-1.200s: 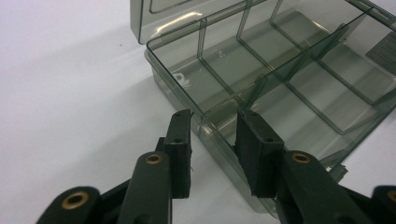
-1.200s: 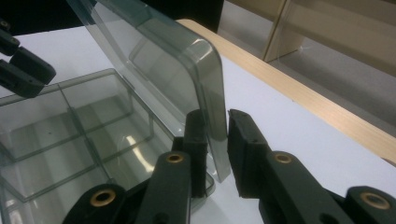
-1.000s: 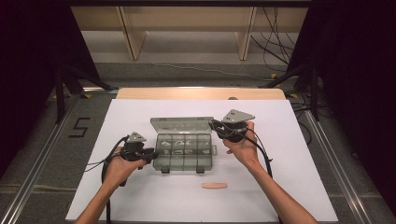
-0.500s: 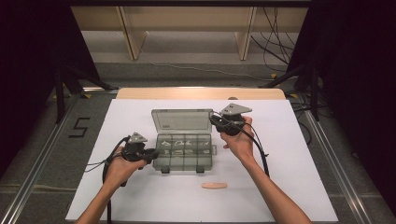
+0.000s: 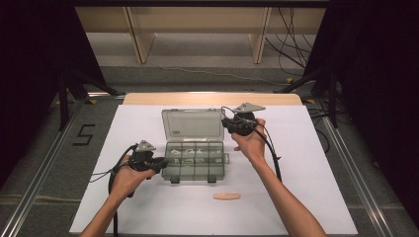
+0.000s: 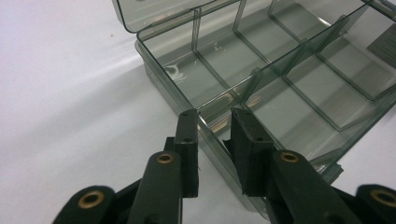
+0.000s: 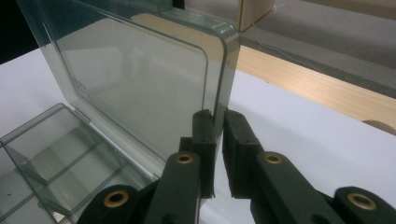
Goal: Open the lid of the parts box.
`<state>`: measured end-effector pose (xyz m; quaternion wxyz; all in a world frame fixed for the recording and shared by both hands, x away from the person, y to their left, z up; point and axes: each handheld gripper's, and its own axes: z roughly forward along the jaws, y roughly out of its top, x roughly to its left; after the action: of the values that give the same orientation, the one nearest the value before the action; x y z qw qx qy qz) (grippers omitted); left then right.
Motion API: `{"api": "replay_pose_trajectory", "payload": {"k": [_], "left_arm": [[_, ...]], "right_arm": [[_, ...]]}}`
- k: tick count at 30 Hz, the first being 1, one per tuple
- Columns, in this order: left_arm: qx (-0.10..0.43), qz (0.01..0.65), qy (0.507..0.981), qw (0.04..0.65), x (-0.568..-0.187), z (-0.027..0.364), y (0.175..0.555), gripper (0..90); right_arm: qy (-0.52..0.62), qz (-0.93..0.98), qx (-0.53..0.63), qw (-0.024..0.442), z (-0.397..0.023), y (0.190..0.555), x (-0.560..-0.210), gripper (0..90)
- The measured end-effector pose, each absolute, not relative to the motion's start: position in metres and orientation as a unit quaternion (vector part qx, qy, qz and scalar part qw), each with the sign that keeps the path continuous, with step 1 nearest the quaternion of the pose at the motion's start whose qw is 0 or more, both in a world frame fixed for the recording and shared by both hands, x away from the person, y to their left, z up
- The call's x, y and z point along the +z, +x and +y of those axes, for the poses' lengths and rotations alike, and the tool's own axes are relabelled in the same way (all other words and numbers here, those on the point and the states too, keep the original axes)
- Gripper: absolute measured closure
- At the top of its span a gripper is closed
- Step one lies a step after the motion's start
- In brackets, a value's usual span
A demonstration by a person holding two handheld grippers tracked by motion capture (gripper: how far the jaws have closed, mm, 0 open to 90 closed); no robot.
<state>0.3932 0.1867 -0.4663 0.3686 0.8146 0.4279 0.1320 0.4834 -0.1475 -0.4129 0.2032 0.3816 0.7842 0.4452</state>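
box: clear smoky compartment box (image 5: 194, 158) sits mid-bench on the white sheet (image 5: 316, 197), base flat, lid (image 5: 192, 124) swung up and back past upright, toward the far side
left hand-held gripper: left hand-held gripper (image 6: 215, 125) jaws narrow, clamped on the near-left side wall of the base, one pad outside, one inside the corner compartment; it pins the base to the bench
right hand-held gripper: right hand-held gripper (image 7: 219, 122) nearly closed, pinching the lid's free right edge; the jaws have just been closing on that edge, with the lid between them
risk 1: grip on the lid is thin-edge only, near a rounded corner. Smooth plastic could slide out of the pads and the lid would drop forward or flop back
risk 2: pushing the lid further back than the hinge allows would likely strain the hinge or lever the base up; the left grip sits on one corner, so the base could pivot
risk 3: the left inner pad sits near a divider (image 6: 254, 79); a twist could flex or crack the thin wall
contents: small pale bits in the rear compartments, too small to identify
loose item: peach oblong piece (image 5: 227, 196) lies on the sheet in front of the box, well apart
writing: "5" (image 5: 83, 134) marked on the floor left of the bench; small label on the lid's inner face (image 7: 80, 86), not legible
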Motion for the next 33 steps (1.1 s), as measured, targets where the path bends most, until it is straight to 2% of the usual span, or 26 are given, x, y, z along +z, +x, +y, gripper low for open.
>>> {"api": "replay_pose_trajectory", "payload": {"k": [6,10,33], "left_arm": [[0.131,0.416,0.822,0.366,-0.466,0.189,0.393,72.6],[0.13,0.428,0.81,0.379,-0.468,0.188,0.392,72.6],[0.128,0.415,0.823,0.365,-0.466,0.189,0.392,72.4]], "right_arm": [[0.401,0.785,0.433,0.186,-0.146,0.49,-0.41,83.9],[0.401,0.789,0.428,0.181,-0.146,0.494,-0.41,83.5],[0.425,0.789,0.409,0.174,-0.141,0.508,-0.412,82.2]]}}
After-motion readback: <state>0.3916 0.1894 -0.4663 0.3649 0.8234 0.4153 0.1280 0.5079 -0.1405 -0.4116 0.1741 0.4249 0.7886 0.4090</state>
